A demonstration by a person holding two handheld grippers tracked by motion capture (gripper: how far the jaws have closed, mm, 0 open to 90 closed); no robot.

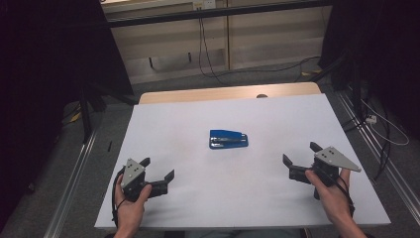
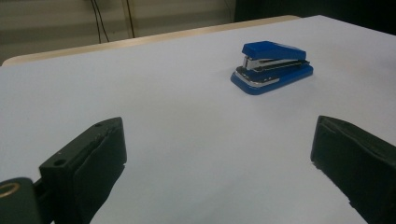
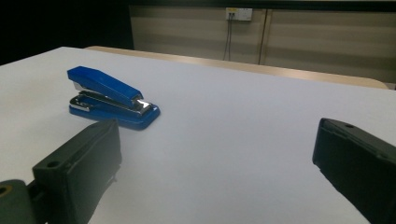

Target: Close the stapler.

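Stapler [image 1: 228, 139] first: it's blue, sitting flat on the white table [image 1: 198, 208] pretty much dead centre, long side running left to right, closed, with the shiny metal strip showing between the top arm and the base. Nothing is touching it.

From my left gripper view the stapler [image 2: 272, 66] sits up and to the right of the gap between my jaws, well apart from them, with bare white table in between. From my right gripper view it [image 3: 112, 97] is up on the left, just past the tip of my left-hand jaw but not touching it.

My left gripper [image 1: 159, 171] is down near the front left of the table, held in my left hand [image 1: 130, 206], jaws spread wide and holding nothing. My right gripper [image 1: 300, 157] is mirrored at the front right in my right hand [image 1: 333, 198], also spread wide and holding nothing. Both point inward toward the middle, with the stapler between and beyond them.

Past the far edge there's a strip of wooden tabletop [image 1: 228, 92], then a pale wall with a couple of black cables [image 1: 204, 44] hanging down it.
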